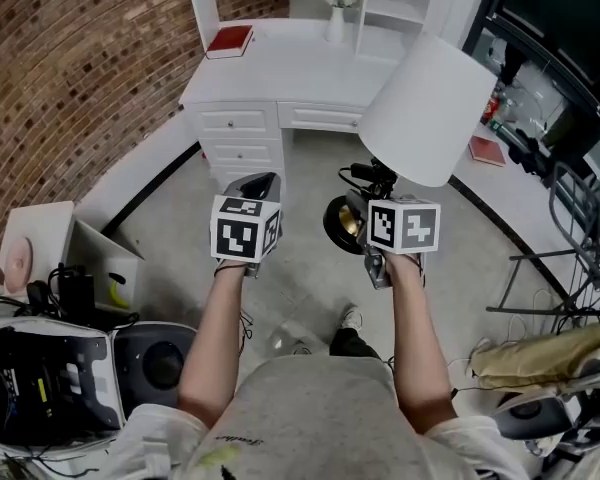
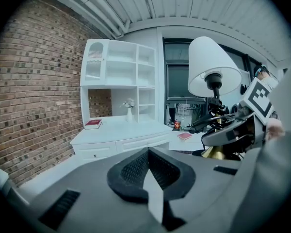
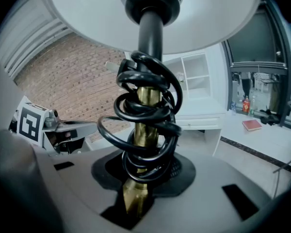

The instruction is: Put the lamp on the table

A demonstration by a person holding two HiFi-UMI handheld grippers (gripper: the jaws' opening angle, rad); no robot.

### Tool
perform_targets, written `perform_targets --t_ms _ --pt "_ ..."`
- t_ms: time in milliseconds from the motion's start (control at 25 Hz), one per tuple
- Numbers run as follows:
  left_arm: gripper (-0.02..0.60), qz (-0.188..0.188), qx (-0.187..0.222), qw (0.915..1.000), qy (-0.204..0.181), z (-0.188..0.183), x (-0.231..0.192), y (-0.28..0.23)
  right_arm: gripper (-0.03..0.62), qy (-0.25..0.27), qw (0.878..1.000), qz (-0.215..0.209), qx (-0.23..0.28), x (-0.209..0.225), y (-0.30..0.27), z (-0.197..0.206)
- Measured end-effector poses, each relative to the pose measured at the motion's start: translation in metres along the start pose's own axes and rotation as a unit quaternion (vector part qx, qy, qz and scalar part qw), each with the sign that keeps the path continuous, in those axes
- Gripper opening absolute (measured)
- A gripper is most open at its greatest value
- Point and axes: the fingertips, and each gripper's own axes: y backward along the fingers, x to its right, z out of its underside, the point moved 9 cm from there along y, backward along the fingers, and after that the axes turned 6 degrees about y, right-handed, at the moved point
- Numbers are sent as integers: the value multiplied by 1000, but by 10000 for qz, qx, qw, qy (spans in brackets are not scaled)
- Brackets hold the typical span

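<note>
The lamp has a white shade (image 1: 427, 108), a brass stem (image 3: 144, 135) wrapped in black cord (image 3: 145, 108) and a dark round base (image 1: 340, 224). It hangs tilted above the floor, with my right gripper (image 1: 372, 218) shut on the brass stem (image 3: 136, 198). The left gripper view also shows the shade (image 2: 211, 67). My left gripper (image 1: 255, 186) is level with it to the left, jaws shut with nothing between them (image 2: 149, 171). The white desk (image 1: 280, 68) stands ahead against the wall, with a red book (image 1: 230, 40) and a vase (image 1: 337, 13) on it.
A brick wall (image 1: 70, 78) runs along the left. A cardboard box (image 1: 100, 263) and tangled equipment (image 1: 40, 368) sit at the lower left. At the right are a low white ledge with a red book (image 1: 487, 150) and a metal rack (image 1: 580, 238). A white shelf unit (image 2: 119, 81) stands on the desk.
</note>
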Motion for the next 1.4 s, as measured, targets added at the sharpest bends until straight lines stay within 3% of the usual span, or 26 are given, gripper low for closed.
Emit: perform_targets --t_ms 480,920,1400 --pt "-2 -61 -71 9998 177 -13 -15 -46 112 1 9999 -168 -25 28 -43 -22" --pt "-2 -244 53 9991 352 -49 -15 -121 112 109 9990 -419 -107 101 -94 -62" --pt "-2 -728 -69 9965 409 -84 0 -184 113 293 9968 -725 -144 179 -124 -104"
